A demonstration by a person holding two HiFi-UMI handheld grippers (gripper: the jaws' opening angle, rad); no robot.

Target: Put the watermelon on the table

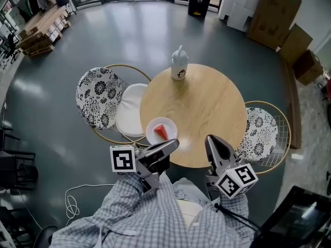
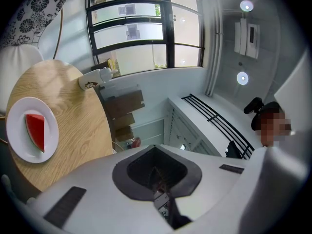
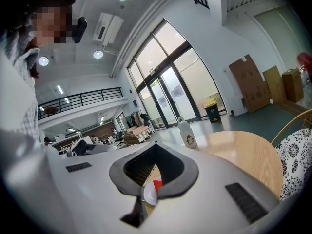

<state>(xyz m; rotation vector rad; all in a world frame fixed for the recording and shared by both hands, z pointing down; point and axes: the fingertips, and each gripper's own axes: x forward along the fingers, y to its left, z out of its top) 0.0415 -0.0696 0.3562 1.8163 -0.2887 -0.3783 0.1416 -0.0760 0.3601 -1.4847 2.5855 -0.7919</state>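
Note:
A red watermelon slice (image 1: 162, 132) lies on a white plate (image 1: 153, 133) at the near left edge of the round wooden table (image 1: 207, 107). My left gripper (image 1: 173, 143) hovers just in front of the plate, jaws closed together with nothing between them. My right gripper (image 1: 211, 138) sits over the table's near edge to the right, jaws also together and empty. The left gripper view has the slice (image 2: 36, 130) and plate (image 2: 17, 147) far left, off to one side of its jaws (image 2: 155, 147). Through the right gripper (image 3: 156, 144) I glimpse the slice (image 3: 157, 185).
A white bottle (image 1: 179, 63) stands at the table's far edge. A patterned chair (image 1: 95, 102) with a white cushion (image 1: 129, 110) is on the left, another patterned chair (image 1: 261, 130) on the right. Cardboard boxes (image 1: 274, 14) stand at the back right. A cable (image 1: 72, 203) lies on the floor.

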